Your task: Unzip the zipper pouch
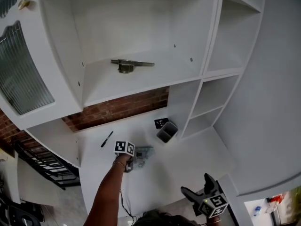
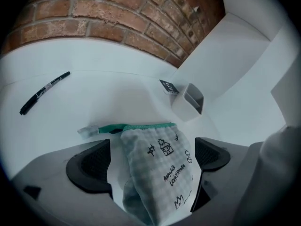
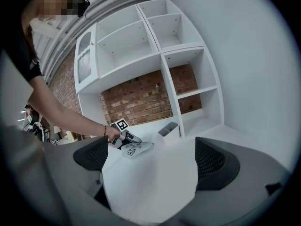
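On the white desk [image 2: 117,102], in front of the brick wall [image 2: 117,13], the zipper pouch [image 2: 157,173] lies flat between the jaws of the left gripper [image 2: 153,155]. Those jaws are spread wide, one on each side of the pouch. Its right edge sits just beside the right pad, and I cannot tell whether they touch. The pouch is pale checked fabric with black doodles and lettering, and a green zipper band [image 2: 141,126] runs across its far end, with a tab poking out to the left. A black pen [image 2: 44,92] lies well off to the left. A small grey cup [image 2: 190,100] stands beyond the pouch near a square marker tag [image 2: 168,86]. The right gripper [image 3: 153,157] is held near the desk's front edge, well apart from the pouch, its jaws spread with nothing between them.
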`<control>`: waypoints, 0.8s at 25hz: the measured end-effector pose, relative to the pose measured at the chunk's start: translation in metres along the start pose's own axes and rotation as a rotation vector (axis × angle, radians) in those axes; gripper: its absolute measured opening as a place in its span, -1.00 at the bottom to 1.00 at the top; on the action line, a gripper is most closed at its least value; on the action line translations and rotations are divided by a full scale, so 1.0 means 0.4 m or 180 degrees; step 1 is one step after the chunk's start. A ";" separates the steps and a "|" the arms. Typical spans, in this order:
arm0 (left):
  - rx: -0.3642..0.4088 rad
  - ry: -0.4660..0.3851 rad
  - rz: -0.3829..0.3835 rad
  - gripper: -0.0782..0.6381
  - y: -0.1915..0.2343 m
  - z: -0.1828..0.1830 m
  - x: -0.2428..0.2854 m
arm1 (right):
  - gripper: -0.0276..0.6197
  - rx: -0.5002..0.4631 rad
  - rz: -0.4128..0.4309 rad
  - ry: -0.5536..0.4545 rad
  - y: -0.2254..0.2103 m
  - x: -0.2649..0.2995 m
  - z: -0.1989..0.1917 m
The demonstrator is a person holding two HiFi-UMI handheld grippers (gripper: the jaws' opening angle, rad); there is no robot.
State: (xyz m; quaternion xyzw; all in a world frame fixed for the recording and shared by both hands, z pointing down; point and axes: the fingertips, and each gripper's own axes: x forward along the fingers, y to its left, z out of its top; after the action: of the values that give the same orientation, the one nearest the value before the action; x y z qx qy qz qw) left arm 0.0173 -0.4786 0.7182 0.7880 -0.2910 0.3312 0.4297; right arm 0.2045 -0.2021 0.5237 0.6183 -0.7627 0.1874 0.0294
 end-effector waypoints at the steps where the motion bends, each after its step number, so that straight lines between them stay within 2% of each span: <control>1: 0.0008 0.0044 0.0022 0.79 0.003 -0.004 0.004 | 0.83 0.0003 -0.0018 0.0001 -0.004 -0.001 0.000; 3: 0.0021 0.0115 0.0102 0.75 0.012 -0.012 0.008 | 0.84 0.0008 -0.0045 0.0002 -0.012 -0.003 0.000; 7: 0.0057 0.0256 0.0283 0.30 0.036 -0.026 0.006 | 0.83 0.0033 -0.0059 -0.0021 -0.018 -0.001 0.001; 10: -0.0024 0.0332 0.0121 0.14 0.021 -0.037 0.008 | 0.83 0.0031 -0.0062 -0.0022 -0.013 -0.001 0.000; 12: -0.0136 0.0294 -0.0084 -0.32 -0.002 -0.037 0.010 | 0.84 0.0021 -0.0054 -0.0005 -0.009 0.000 -0.003; 14: -0.0178 0.0198 -0.0141 -0.57 -0.011 -0.032 0.011 | 0.83 0.0010 -0.0051 0.0017 -0.008 -0.001 -0.007; 17: -0.0021 0.0099 -0.0110 -0.73 -0.019 -0.028 0.007 | 0.83 0.0020 -0.0063 0.0018 -0.013 -0.003 -0.010; 20: 0.0231 0.0006 -0.0112 -0.75 -0.040 -0.024 -0.005 | 0.83 0.0011 -0.0054 0.0017 -0.016 0.000 -0.010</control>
State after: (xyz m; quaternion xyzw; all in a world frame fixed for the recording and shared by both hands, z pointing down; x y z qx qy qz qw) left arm 0.0252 -0.4625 0.7128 0.8078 -0.2645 0.3347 0.4068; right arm 0.2098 -0.2020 0.5290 0.6243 -0.7570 0.1901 0.0320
